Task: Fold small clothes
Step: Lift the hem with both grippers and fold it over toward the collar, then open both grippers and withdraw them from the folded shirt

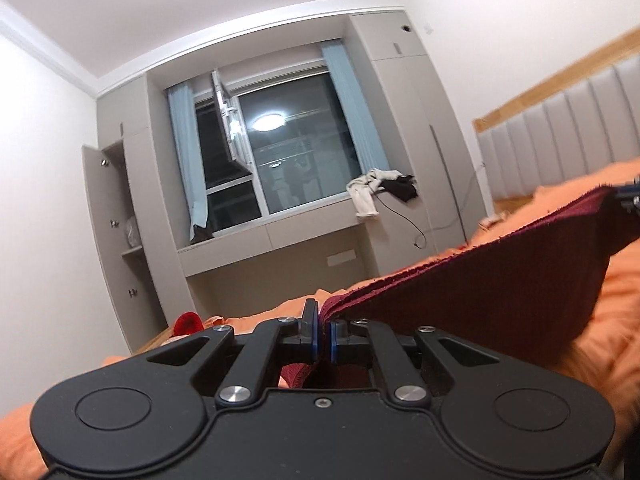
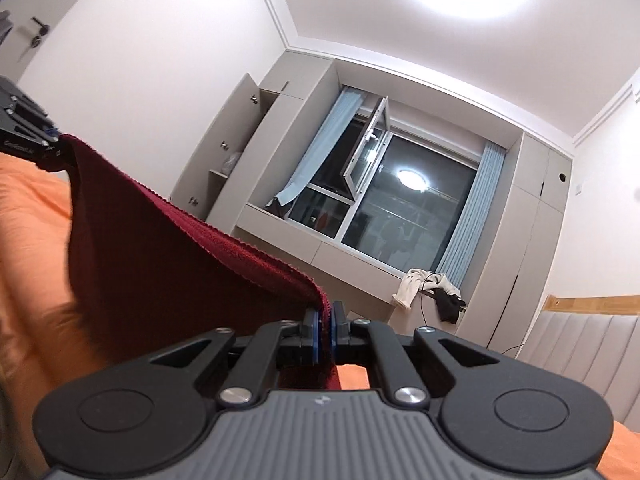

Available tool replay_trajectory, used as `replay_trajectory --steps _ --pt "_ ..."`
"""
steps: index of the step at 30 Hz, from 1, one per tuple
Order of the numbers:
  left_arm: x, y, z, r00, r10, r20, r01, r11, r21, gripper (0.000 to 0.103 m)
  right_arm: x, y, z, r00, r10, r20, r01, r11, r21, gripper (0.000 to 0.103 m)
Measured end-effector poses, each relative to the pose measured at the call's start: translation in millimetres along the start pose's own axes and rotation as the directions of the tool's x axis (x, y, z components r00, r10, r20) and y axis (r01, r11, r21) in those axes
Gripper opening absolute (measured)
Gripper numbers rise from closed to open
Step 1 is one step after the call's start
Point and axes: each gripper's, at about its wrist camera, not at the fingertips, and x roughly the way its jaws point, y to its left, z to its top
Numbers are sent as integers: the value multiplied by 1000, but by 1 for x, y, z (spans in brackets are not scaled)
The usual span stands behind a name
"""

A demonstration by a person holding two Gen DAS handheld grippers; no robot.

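Note:
A dark red knitted garment hangs stretched between my two grippers above an orange bed cover. My left gripper is shut on one corner of its edge. The right gripper shows at the far right of the left wrist view, holding the other corner. In the right wrist view my right gripper is shut on the garment, and the left gripper holds the far corner at the left. The cloth sags between them.
The orange bed cover lies below. A padded grey headboard stands at the right. A window ledge holds a white and a black garment. A wardrobe door stands open at the left. A red item lies on the bed.

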Motion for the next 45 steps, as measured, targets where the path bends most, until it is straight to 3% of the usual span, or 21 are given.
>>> replay_trajectory --steps 8,14,21,28,32,36,38,40,45 --pt "127 24 12 997 35 -74 -42 995 -91 6 120 -14 -15 998 11 -67 -7 998 56 6" --pt "212 26 -19 986 74 -149 -93 988 -121 7 189 -7 -58 987 47 -156 -30 993 111 7" --pt "300 32 -59 959 63 -275 -112 980 -164 9 252 0 -96 959 89 -271 -60 992 113 7" --pt "343 30 -96 926 33 -377 -110 977 -182 12 274 6 -123 929 119 -350 -74 988 138 9" --pt "356 24 -111 901 30 -434 -124 974 -190 17 275 7 -131 922 116 -368 -72 989 130 31" --pt "365 23 -123 881 27 -472 -130 974 -186 21 275 5 -136 914 129 -384 -77 986 148 44" --pt "364 24 -128 874 29 -485 -135 973 -187 26 273 2 -136 913 134 -385 -75 983 165 66" --pt "365 27 -131 867 30 -498 -145 970 -194 46 269 0 -134 917 128 -379 -62 981 181 79" --pt "362 40 -137 857 25 -514 -180 950 -254 75 264 -7 -133 917 128 -378 -53 978 202 98"
